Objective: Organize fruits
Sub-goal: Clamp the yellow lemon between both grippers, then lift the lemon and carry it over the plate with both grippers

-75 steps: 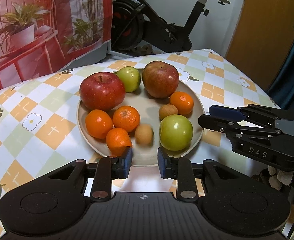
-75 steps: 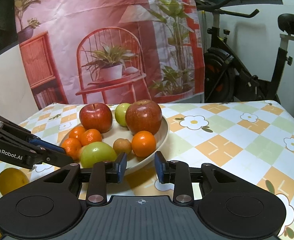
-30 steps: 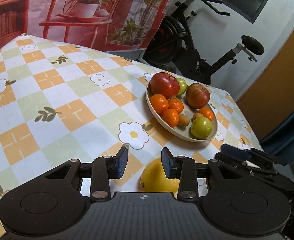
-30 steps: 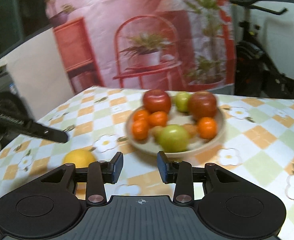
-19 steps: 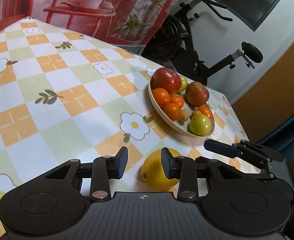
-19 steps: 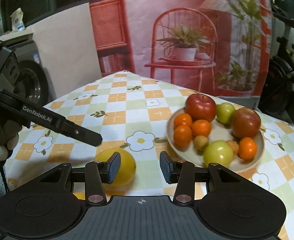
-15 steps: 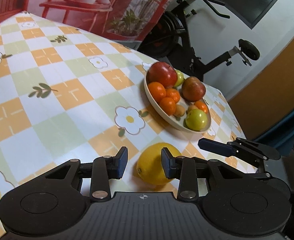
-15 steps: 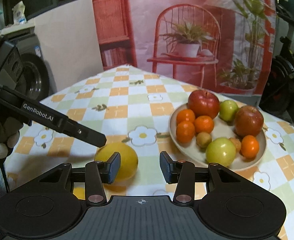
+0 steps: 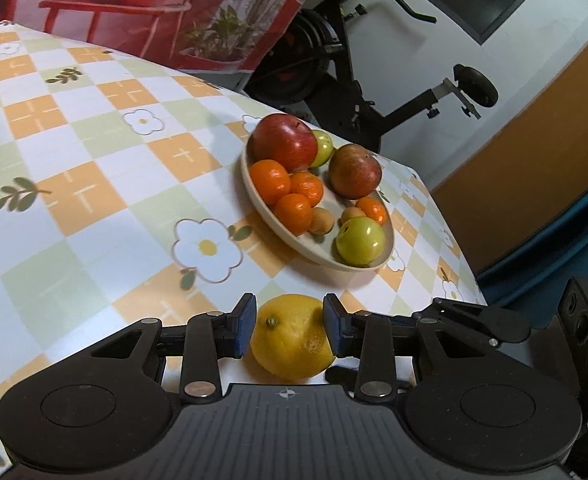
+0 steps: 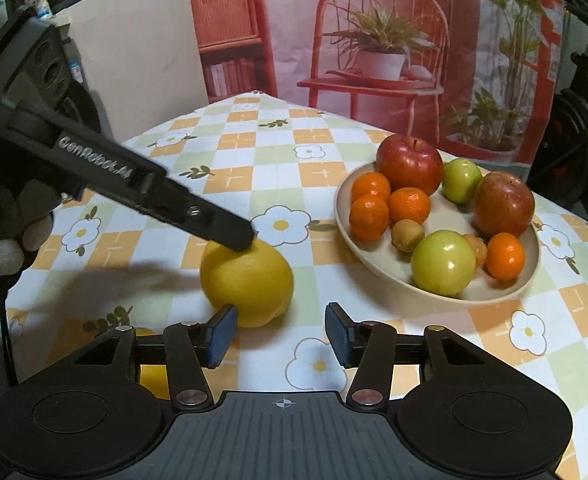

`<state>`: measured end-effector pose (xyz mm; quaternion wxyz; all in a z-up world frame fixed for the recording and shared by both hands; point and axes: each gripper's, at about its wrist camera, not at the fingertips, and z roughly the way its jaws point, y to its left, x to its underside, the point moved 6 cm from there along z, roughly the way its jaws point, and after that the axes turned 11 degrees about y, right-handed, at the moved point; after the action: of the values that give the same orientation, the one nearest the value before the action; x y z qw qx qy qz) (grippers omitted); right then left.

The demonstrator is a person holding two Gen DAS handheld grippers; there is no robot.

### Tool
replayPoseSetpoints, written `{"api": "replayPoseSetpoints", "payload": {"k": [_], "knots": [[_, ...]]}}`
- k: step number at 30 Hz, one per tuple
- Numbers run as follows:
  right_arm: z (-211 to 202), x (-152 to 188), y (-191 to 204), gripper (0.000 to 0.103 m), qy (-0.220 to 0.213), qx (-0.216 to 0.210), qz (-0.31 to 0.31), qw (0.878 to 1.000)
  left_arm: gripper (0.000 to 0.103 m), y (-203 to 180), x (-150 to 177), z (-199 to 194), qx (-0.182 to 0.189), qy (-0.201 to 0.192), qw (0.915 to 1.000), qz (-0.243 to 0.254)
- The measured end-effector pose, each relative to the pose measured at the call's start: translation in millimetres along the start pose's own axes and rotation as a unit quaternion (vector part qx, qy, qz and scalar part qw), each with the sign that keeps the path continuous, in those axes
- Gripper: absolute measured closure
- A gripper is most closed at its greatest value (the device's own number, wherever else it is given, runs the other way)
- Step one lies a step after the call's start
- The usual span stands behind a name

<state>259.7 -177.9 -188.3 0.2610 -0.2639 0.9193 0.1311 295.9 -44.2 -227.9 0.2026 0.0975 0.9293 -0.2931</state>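
- Here we have the round yellow citrus fruit (image 9: 292, 338) sitting on the checked, flower-printed tablecloth (image 9: 74, 200), between the two blue-padded fingers of our left gripper (image 9: 289, 330).
- Both left pads look to be at the fruit's sides, the right one touching its rind; we judge a grasp just closing or just made, though we cannot tell how firm it is.
- From the right wrist view, one left finger crosses the top of the same fruit (image 10: 248, 280), so we are coming at it from above and from its far side.
- Our right gripper (image 10: 280, 338) is spread wide with nothing between its fingers; its left pad sits just in front of the fruit, which lies ahead and to the left of the gap.
- So the left gripper is the nearer one and is already around the fruit.
- The fruit is nearly round, its stem end facing the left camera, so no long axis matters much.
- The shallow beige ceramic plate (image 9: 254, 200) of apples and small oranges lies ahead and slightly right of the left fingers, near but not touching the fruit.
- The likely carry is forward and to the right.
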Motion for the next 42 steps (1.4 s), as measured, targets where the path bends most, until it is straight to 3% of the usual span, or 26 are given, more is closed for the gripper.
{"api": "replayPoseSetpoints", "payload": {"k": [14,28,37,42], "knots": [[25,-10,4,0.057,0.005,-0.015,-0.003,1.000,0.064,-5,-19,14,-0.009,0.003,0.9999,0.006],[26,-7,-2,0.059,-0.020,-0.031,0.031,0.999,0.068,25,-9,6,0.064,0.004,0.9963,-0.058],[25,-6,-4,0.060,-0.023,-0.027,0.040,0.999,0.070,22,-13,9,0.063,-0.002,0.9965,-0.054],[15,-11,-7,0.060,-0.048,-0.019,0.044,0.998,0.070,10,-22,1,0.061,-0.015,0.9975,-0.034]]}}
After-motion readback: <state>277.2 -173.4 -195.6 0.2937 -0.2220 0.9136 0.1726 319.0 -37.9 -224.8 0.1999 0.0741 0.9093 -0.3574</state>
